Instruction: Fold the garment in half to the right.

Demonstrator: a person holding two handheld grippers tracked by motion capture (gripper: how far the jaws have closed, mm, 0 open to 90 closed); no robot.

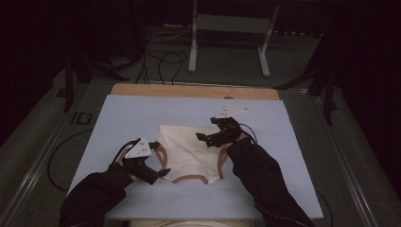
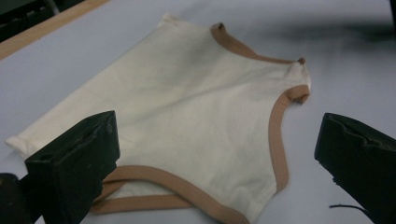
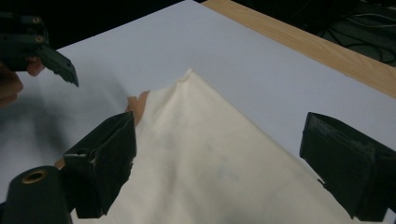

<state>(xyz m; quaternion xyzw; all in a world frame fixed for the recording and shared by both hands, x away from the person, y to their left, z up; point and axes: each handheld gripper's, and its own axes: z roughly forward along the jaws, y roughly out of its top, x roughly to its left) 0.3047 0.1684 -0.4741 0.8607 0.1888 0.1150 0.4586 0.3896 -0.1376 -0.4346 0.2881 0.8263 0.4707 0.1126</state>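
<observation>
Item: cream garment (image 1: 188, 150) with tan binding, lying flat at the middle of the pale blue board (image 1: 118, 113), neck opening toward the near edge. Left gripper (image 1: 160, 174) at its near-left side, jaws wide, holding nothing. Right gripper (image 1: 202, 138) over its right side, jaws likewise spread. Both seem placed at opposite sides to take hold for folding.

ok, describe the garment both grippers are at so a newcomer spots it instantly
Start at the pale blue mat on the table, with a wood strip along its far edge. Near the mat's middle, between the left gripper and right gripper, lies the garment. It is a small cream piece lying flat, edged in tan-brown binding, and the one cloth item there.
</observation>
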